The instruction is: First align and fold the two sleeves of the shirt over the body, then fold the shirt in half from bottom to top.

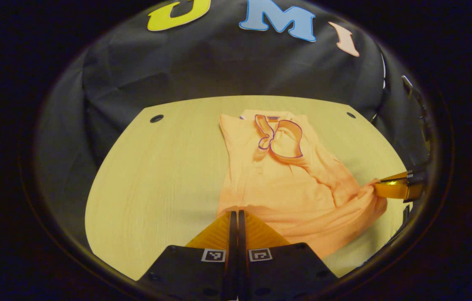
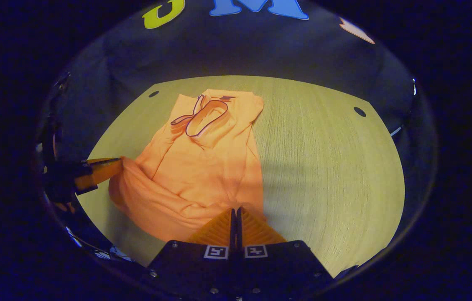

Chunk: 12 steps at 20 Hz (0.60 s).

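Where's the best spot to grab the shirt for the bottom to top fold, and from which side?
Grip the shirt by its bottom hem, one corner per gripper, coming in low from the near table edge. The collar lies at the far end, so the hem is nearest. Both grippers appear already pinched there.

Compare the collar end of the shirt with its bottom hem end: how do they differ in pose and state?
The collar end lies flat on the table, far from both grippers; the bottom hem end is bunched, lifted at its corners. No hand-held gripper touches the collar end; the left hand-held gripper and right hand-held gripper each pinch the bottom hem end. Both belong to one orange shirt.
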Tool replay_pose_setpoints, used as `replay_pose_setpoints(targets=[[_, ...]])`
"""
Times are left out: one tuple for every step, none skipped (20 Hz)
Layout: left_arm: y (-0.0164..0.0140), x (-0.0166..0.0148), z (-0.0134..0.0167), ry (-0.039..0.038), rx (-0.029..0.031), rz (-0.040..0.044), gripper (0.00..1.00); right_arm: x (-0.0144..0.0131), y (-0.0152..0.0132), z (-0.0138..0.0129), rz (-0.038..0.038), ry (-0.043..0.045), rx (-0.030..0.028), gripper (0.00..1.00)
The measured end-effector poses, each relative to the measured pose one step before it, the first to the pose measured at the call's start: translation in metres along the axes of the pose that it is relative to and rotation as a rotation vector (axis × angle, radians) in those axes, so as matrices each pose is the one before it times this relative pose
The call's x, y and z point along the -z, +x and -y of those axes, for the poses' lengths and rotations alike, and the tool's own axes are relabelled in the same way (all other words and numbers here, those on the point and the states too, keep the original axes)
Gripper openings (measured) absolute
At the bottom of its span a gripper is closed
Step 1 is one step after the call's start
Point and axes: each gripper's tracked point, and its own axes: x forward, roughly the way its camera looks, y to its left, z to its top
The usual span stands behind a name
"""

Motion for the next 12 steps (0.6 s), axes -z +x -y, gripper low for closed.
replay_pose_setpoints(targets=[[0.00752, -0.01061, -0.00175, 0.00333, 0.00077, 0.00605, 0.06, -0.01360, 0.00575, 0.00338, 0.01392, 0.00164, 0.00515, 0.00], [0.00795, -0.01119, -0.00186, 0.00066, 0.00100, 0.00717, 0.06, -0.01383, 0.00553, 0.00408, 0.01236, 0.00268, 0.00337, 0.00], [0.00923, -0.01233, -0.00220, 0.00005, -0.00111, 0.00910, 0.06, -0.01329, 0.00617, 0.00230, 0.01254, 0.00317, 0.00261, 0.00], [0.01014, -0.01272, -0.00218, -0.00179, -0.00050, 0.01001, 0.08, -0.01305, 0.00604, 0.00263, 0.01128, 0.00210, 0.00336, 0.00], [0.01020, -0.01303, -0.00325, -0.00243, -0.00145, 0.01075, 0.06, -0.01163, 0.00649, 0.00352, 0.01044, 0.00162, 0.00288, 0.00], [0.01173, -0.01406, -0.00234, 0.00045, -0.00195, 0.01036, 0.06, -0.01258, 0.00693, 0.00271, 0.01001, 0.00209, 0.00141, 0.00], [0.01098, -0.01440, -0.00287, 0.00321, -0.00226, 0.00758, 0.05, -0.01671, 0.00928, 0.00352, 0.01477, 0.00100, 0.00305, 0.00], [0.00975, -0.01561, -0.00392, 0.00474, -0.00354, 0.01224, 0.08, -0.01243, 0.00723, 0.00211, 0.01287, 0.00046, 0.00455, 0.00], [0.01269, -0.01364, -0.00114, 0.00212, 0.00244, 0.01394, 0.08, -0.01310, 0.00734, 0.00309, 0.01445, 0.00294, 0.00474, 0.00], [0.01077, -0.01299, -0.00136, 0.00084, 0.00100, 0.01191, 0.06, -0.01270, 0.00805, 0.00234, 0.01559, 0.00631, 0.00348, 0.00], [0.01091, -0.01135, -0.00070, 0.00010, 0.00164, 0.00986, 0.06, -0.01315, 0.00733, 0.00232, 0.01299, 0.00553, 0.00292, 0.00], [0.00968, -0.01097, 0.00019, 0.00158, 0.00189, 0.01134, 0.06, -0.01537, 0.00932, 0.00347, 0.01690, 0.00496, 0.00416, 0.00]])
